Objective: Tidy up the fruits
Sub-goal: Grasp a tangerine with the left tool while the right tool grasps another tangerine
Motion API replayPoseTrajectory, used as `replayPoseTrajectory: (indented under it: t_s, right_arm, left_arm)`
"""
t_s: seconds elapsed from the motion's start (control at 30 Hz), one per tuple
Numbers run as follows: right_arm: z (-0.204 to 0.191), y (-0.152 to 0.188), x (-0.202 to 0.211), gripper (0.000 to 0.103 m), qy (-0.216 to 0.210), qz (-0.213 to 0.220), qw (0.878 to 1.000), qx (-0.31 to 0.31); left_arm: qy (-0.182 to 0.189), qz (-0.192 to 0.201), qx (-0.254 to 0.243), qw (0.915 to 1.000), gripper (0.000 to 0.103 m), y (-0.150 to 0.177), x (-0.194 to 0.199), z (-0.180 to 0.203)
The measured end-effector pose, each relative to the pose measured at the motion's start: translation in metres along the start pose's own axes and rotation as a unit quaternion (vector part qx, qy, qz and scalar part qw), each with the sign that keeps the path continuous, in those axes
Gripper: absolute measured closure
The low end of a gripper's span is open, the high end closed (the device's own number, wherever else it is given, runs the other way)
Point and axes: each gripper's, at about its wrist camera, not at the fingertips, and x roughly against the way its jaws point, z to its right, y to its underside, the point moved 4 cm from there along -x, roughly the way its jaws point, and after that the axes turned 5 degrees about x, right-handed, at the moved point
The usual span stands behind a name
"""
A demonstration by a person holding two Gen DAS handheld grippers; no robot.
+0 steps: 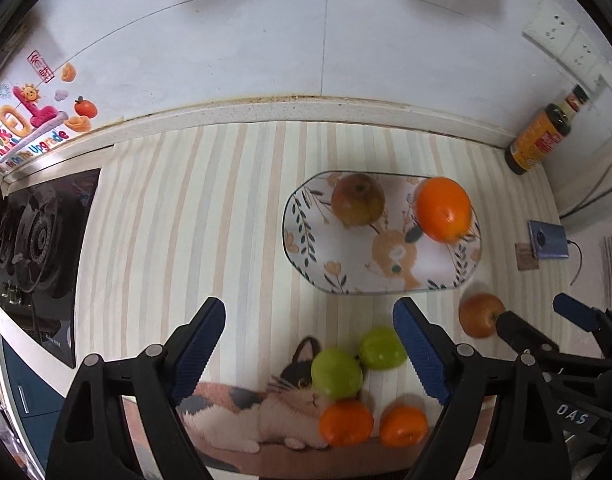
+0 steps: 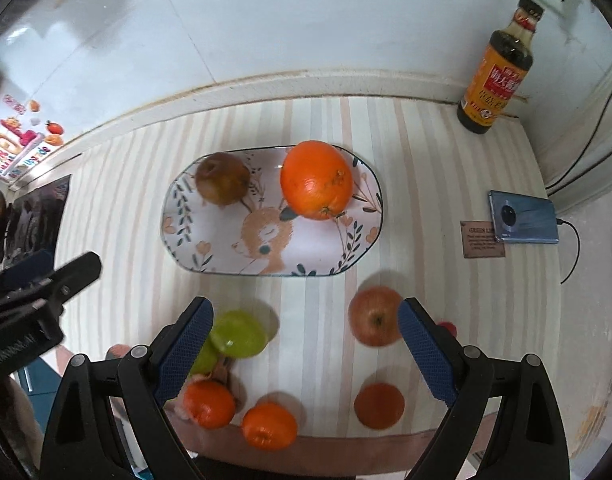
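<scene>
An oval deer-print plate (image 1: 314, 240) (image 2: 178, 236) holds a brownish apple (image 1: 358, 199) (image 2: 223, 178) and a big orange (image 1: 443, 209) (image 2: 316, 179). In front of it lie a red apple (image 1: 480, 315) (image 2: 376, 316), two green apples (image 1: 337, 373) (image 1: 382, 349) (image 2: 238, 333) and several small oranges (image 1: 346, 422) (image 2: 269, 426) (image 2: 379, 405). My left gripper (image 1: 310, 356) is open and empty above the green apples. My right gripper (image 2: 304, 356) is open and empty, the red apple just inside its right finger.
A sauce bottle (image 1: 542, 136) (image 2: 496, 66) stands at the back right by the wall. A blue phone (image 1: 547, 239) (image 2: 524, 218) on a cable and a small brown card (image 2: 482, 239) lie at the right. A gas hob (image 1: 34, 240) is at the left.
</scene>
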Motion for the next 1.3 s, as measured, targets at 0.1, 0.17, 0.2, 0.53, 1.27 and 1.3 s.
replayPoseTrajectory:
  t_s: [0.1, 0.17, 0.2, 0.53, 1.27, 1.3]
  right_arm:
    - [-0.002, 0.009, 0.020, 0.007, 0.000, 0.014, 1.000, 0.002]
    - [-0.004, 0.014, 0.032, 0.007, -0.003, 0.021, 1.000, 0.003]
    - [-0.004, 0.017, 0.038, 0.007, -0.005, 0.026, 1.000, 0.001]
    - [-0.006, 0.038, 0.074, 0.007, -0.029, 0.052, 0.998, -0.016]
    - [-0.037, 0.164, -0.139, 0.037, -0.122, -0.187, 0.974, 0.021]
    - [-0.038, 0.164, -0.137, 0.037, -0.120, -0.180, 0.976, 0.025]
  left_arm:
    - [0.006, 0.006, -0.004, 1.0000, 0.017, 0.010, 0.013, 0.002]
    - [0.008, 0.013, -0.007, 0.9999, 0.017, 0.016, 0.024, 0.003]
    - [0.008, 0.019, -0.010, 0.9997, 0.017, 0.018, 0.030, 0.004]
    - [0.032, 0.040, -0.009, 0.9986, 0.017, 0.036, 0.068, 0.004]
    - [-0.002, -0.176, 0.023, 0.9841, 0.017, 0.138, -0.092, -0.027]
    - [0.002, -0.181, 0.019, 0.9833, 0.017, 0.140, -0.095, -0.023]
